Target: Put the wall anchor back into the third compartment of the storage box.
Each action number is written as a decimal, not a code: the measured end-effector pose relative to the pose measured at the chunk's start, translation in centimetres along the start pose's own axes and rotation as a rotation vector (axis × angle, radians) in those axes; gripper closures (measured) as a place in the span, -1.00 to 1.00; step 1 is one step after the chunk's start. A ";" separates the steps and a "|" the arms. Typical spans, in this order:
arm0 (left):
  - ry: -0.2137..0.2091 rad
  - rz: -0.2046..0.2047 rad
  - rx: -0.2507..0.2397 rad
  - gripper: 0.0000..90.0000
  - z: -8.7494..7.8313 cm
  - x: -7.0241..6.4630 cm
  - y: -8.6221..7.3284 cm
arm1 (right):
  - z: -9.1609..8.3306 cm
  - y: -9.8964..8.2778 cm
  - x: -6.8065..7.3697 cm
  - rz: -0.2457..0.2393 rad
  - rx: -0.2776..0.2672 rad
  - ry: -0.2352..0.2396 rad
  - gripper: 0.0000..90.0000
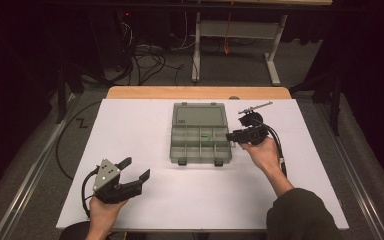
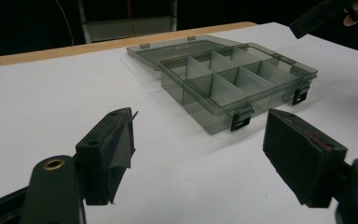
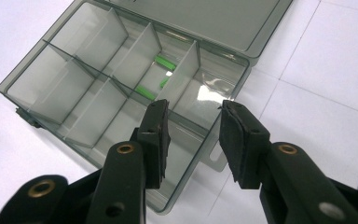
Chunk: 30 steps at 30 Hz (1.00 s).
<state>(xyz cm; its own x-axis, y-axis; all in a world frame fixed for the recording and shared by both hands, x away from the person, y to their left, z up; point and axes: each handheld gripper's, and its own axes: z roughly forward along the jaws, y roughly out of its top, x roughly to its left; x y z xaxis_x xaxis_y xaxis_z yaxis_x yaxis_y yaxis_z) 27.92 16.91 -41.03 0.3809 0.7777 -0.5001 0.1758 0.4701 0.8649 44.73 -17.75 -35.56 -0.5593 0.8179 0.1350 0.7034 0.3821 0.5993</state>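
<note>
Table (image 1: 145, 200) surface is lying white under an organizer box (image 1: 200, 145), which is sitting at its far middle with the lid (image 1: 200, 114) folded back flat, likely so the compartments are reachable. The right gripper (image 1: 232, 136) is hovering at the box's right edge, jaws partly apart and holding nothing. The left gripper (image 1: 136, 168) is waiting near the front left, jaws wide and empty. A small green piece (image 3: 164, 63) is lying inside one compartment.
</note>
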 end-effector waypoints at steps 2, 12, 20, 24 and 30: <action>0.000 -0.001 -0.001 -0.45 0.0 0.0 0.0 | 0.0 -0.2 0.0 0.002 0.000 0.000 0.42; 0.000 0.001 -0.001 -0.45 0.0 0.0 0.0 | -0.2 -0.9 -0.4 0.009 -0.009 0.000 0.43; -0.001 0.002 -0.001 -0.45 0.0 0.0 0.0 | 0.0 -1.7 -1.0 0.025 0.004 -0.010 0.43; 0.001 0.002 -0.001 -0.45 0.0 0.0 0.0 | 0.3 -1.9 -1.2 0.041 0.015 -0.014 0.43; 0.000 0.003 -0.001 -0.45 0.0 0.0 0.0 | 0.7 -1.9 -1.3 0.049 0.022 -0.018 0.44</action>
<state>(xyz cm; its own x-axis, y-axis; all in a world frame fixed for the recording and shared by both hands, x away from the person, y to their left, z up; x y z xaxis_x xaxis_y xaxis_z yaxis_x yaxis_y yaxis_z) 27.91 16.97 -41.02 0.3818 0.7790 -0.4973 0.1738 0.4680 0.8665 44.44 -19.19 -37.39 -0.5162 0.8434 0.1492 0.7392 0.3507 0.5750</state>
